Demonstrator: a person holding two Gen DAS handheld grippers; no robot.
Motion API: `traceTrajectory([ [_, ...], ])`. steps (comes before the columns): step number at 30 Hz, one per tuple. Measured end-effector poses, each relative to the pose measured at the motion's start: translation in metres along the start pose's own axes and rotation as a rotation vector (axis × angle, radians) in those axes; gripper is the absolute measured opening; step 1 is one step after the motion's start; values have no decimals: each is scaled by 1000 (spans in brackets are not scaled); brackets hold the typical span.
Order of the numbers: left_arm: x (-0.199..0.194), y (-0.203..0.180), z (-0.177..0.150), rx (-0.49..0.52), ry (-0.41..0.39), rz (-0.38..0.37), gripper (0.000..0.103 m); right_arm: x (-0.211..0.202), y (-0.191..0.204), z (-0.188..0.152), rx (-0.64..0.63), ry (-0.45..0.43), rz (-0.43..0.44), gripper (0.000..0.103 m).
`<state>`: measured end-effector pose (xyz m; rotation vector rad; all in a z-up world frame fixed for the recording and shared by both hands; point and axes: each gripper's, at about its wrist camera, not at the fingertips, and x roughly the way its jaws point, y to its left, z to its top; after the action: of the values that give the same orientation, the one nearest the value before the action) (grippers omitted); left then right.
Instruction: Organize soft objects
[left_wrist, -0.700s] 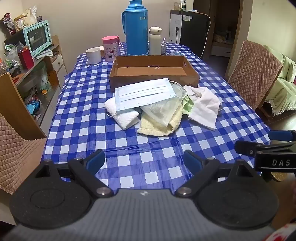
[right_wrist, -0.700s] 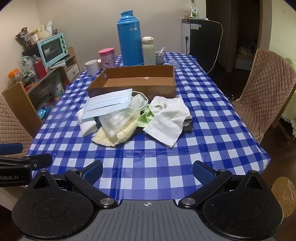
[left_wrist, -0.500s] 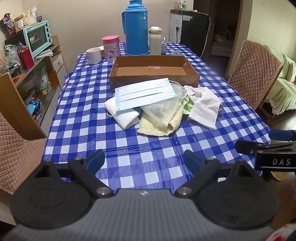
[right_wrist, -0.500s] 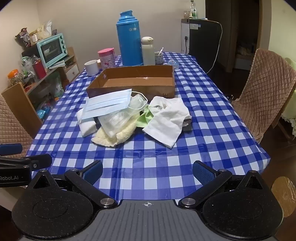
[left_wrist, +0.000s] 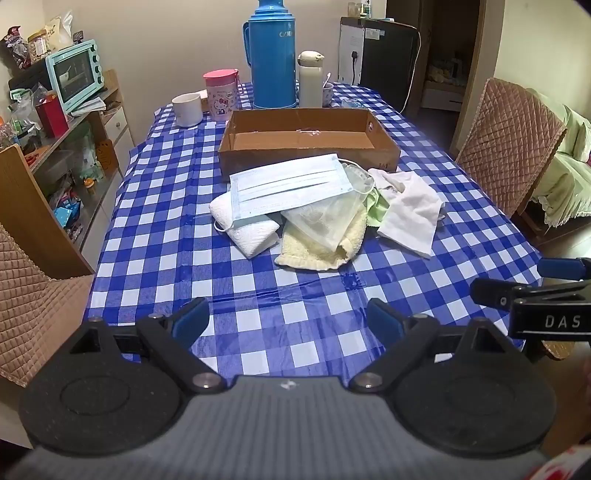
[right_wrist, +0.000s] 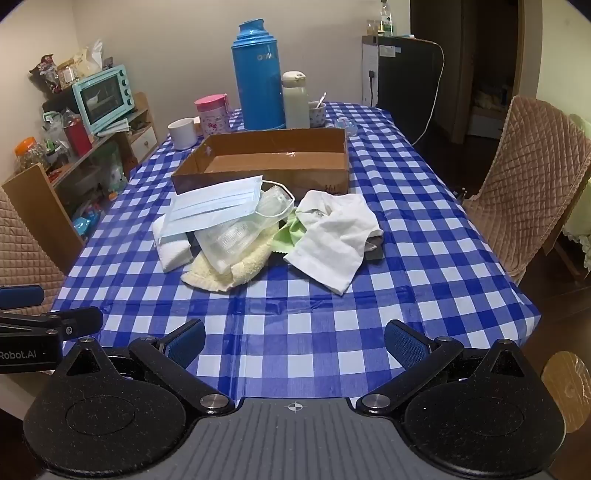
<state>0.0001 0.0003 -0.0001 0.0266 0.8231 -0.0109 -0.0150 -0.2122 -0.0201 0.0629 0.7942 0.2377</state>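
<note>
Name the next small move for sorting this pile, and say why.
Probably reach the left gripper forward to the face mask. Both grippers are open and empty, short of the pile; the mask lies on top, and the cardboard box behind is empty.

Near table (right_wrist: 295, 314) edge bare, open to tongs; soft pile (right_wrist: 258, 229) mid-table; cardboard box (right_wrist: 266, 158), flasks (right_wrist: 258, 74) block far end.

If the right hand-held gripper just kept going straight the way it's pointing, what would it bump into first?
Probably the bare checked tablecloth. The right hand-held gripper, jaws open and empty, tilts downward at it, short of the pile. The white cloth looks like the nearest soft item beyond, though depth is hard to judge.
</note>
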Motion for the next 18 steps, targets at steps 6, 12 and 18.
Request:
traceTrajectory([
  [6,0,0,0,1,0,0,91,2,0,1,-1,-1,1,103],
  [12,0,0,0,1,2,2,91,4,1,2,-1,2,0,103],
  [18,0,0,0,1,3,2,91,5,1,3,-1,3,2,103],
])
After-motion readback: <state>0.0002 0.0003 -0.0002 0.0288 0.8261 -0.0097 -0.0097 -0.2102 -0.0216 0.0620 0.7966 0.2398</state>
